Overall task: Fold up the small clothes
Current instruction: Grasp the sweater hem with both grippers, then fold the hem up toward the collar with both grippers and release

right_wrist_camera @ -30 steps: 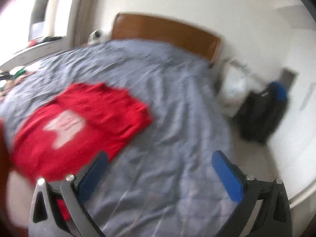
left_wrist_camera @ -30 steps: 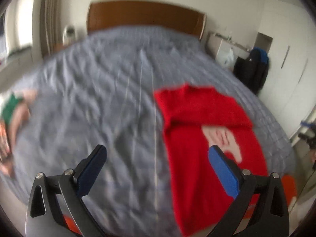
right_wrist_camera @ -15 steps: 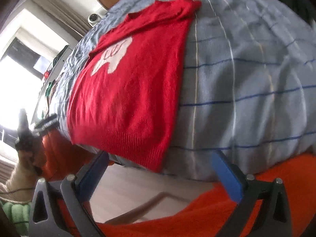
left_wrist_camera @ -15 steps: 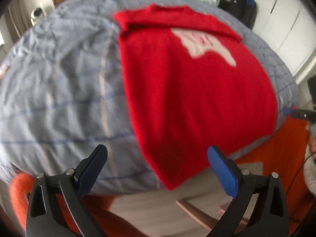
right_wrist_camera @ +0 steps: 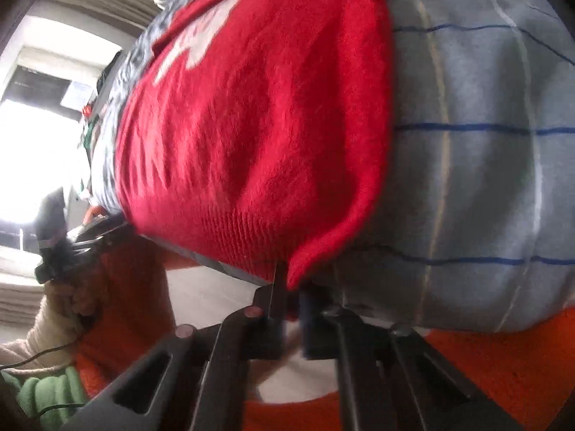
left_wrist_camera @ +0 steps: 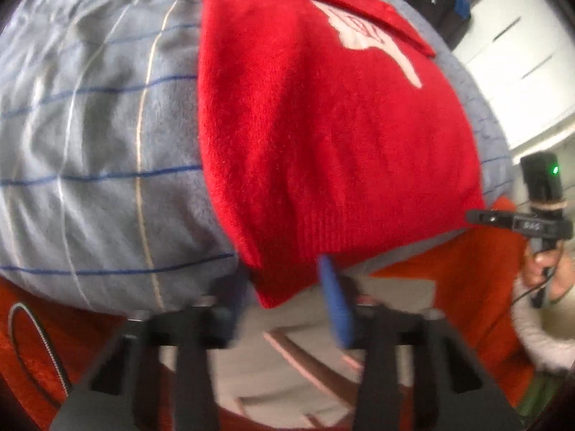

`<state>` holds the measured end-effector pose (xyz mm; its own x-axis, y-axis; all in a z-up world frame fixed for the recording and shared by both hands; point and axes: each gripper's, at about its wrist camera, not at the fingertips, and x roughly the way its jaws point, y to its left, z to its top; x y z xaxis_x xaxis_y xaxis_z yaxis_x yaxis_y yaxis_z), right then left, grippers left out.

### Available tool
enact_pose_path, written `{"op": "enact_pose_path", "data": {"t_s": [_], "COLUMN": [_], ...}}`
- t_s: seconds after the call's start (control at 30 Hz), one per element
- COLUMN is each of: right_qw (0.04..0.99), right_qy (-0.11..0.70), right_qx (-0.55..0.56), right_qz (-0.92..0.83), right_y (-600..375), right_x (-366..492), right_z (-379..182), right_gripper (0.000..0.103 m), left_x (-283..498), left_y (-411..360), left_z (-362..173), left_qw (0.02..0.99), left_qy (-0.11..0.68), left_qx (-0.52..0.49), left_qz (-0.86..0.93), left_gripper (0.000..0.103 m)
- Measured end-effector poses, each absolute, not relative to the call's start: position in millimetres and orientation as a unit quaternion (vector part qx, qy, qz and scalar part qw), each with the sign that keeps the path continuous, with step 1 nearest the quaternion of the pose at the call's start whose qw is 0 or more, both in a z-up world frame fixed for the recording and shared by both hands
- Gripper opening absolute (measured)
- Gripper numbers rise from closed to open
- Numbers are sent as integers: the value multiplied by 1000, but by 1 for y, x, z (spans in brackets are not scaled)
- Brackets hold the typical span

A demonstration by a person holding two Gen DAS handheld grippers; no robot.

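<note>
From the left wrist view, a red knitted sweater (left_wrist_camera: 323, 136) lies spread flat on the bed (left_wrist_camera: 90, 143), over a grey-blue cover crossed by thin blue and pale lines. A pale motif sits up near its far end, and its ribbed hem hangs over the near edge of the mattress. The left gripper (left_wrist_camera: 287, 294) is right at the hem's near-left corner, its jaws part-way closed with that corner hanging down between them. The blue pad (left_wrist_camera: 336, 305) on the right stands just beside the fabric; the other finger is blurred, so I cannot tell whether the jaws have actually pinched the knit. Off to the right, the right gripper (left_wrist_camera: 521, 221) shows at the opposite hem corner, held in the person's hand (left_wrist_camera: 550, 273). A white wardrobe (left_wrist_camera: 510, 54) stands beyond the bed.

From the right wrist view, the same sweater (right_wrist_camera: 258, 125) fills the frame, its hem draping over the edge of the bed (right_wrist_camera: 485, 179). The right gripper (right_wrist_camera: 291, 298) has its jaws drawn nearly together around the hem's near-right corner, which dips into the narrow gap between them; it looks grasped. At far left the left gripper (right_wrist_camera: 90, 237) is dimly visible at the other corner, under a bright window (right_wrist_camera: 36, 143).
</note>
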<state>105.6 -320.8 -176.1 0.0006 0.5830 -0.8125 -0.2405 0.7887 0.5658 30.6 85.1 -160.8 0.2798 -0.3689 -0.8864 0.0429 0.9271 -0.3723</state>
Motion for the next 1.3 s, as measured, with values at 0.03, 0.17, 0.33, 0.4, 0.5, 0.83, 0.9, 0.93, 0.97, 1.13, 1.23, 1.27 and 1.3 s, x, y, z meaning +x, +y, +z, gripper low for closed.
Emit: {"op": "enact_pose_path", "data": {"t_s": [0.03,0.17,0.33,0.4,0.5,0.83,0.9,0.93,0.97,1.13,1.23,1.27,1.3], "right_qw": [696,703,720,737,766,819,826,821,818,818,834,839,838], "right_qy": [638,620,574,543,497,417,420,424,429,399,388,388,391], "right_qx": [137,159,219,242,250,278,274,285,294,360,315,288,259], "right_qz": [299,309,322,323,323,280,258,255,247,205,234,251,277], "right_y": [-323,-336,-357,-364,-369,-327,-313,-306,-305,-326,-326,-321,-313], "right_x": [104,98,106,118,154,356,395,410,421,430,418,412,403], "right_z": [-172,-154,-128,-113,-89,-80,-96,-105,-112,-126,-108,-100,-93], "right_gripper": [5,5,5,5,5,5,5,7,9,39,39,39,39], "left_x": [30,25,33,52,98,301,332,339,349,345,324,322,320], "left_y": [87,88,106,114,122,134,140,144,151,179,176,171,166], "left_z": [-162,-155,-108,-86,-59,-75,-88,-94,-99,-92,-84,-86,-87], "left_qw": [784,784,806,821,847,868,862,859,855,861,875,877,878], "left_qy": [587,577,524,496,457,444,453,456,462,429,421,423,427], "left_qx": [-148,-168,-218,-226,-218,-213,-225,-230,-238,-274,-240,-227,-216], "left_qz": [-137,-155,-168,-170,-161,-72,-45,-26,5,28,19,8,-2], "left_gripper": [11,7,6,6,6,6,12,26,38,79,81,84,91]}}
